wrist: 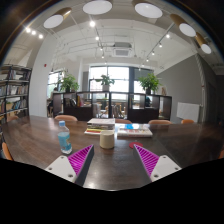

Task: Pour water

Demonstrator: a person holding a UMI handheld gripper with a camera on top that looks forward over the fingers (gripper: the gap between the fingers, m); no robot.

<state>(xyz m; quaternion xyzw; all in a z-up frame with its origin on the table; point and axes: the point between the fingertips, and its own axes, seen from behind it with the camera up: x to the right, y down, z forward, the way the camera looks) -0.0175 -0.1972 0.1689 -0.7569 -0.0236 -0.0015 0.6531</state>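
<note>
A pale cream cup (pixel 107 138) stands on the dark wooden table (pixel 40 140) just beyond my fingers. A clear blue-tinted glass (pixel 64 141) stands to its left, beyond my left finger. My gripper (pixel 112 161) is open and empty, held low over the table. Its two purple pads (pixel 82 160) stand wide apart, with bare table between them. Both vessels are ahead of the fingertips and apart from them.
Stacked books and papers (pixel 118 127) lie further back on the table. Chairs (pixel 66 118) stand behind it. Bookshelves (pixel 14 92) line the left wall. Potted plants (pixel 103 82) stand by the far windows.
</note>
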